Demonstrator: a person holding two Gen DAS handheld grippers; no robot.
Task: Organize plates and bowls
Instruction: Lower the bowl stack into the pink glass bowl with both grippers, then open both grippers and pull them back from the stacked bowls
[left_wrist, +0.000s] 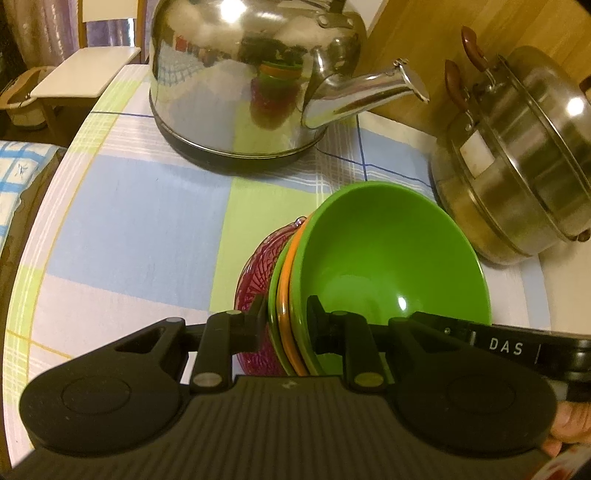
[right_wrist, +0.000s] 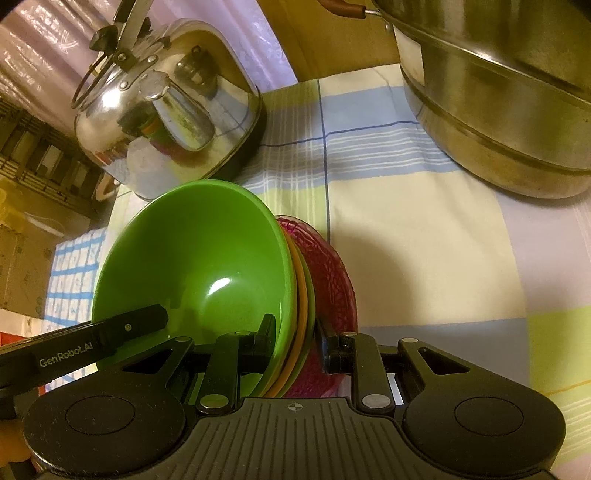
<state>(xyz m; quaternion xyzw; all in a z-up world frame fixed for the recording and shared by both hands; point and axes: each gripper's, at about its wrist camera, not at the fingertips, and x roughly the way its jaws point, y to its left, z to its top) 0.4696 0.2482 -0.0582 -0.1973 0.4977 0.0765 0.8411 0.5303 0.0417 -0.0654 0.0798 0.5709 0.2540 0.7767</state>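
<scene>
Both grippers pinched one nested stack (left_wrist: 295, 295): my left gripper (left_wrist: 286, 314) at lower centre, my right gripper (right_wrist: 295, 336) on the opposite rim, equally near.

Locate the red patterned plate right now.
The red patterned plate is the outermost piece of the stack under the green bowl, clamped by both hand-held grippers, left and right, between kettle and steamer pot.

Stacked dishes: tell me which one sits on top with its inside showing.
The top green bowl, plain and glossy inside. Beneath it lie an orange rim, another green rim, and the patterned red glass plate at the bottom.
</scene>
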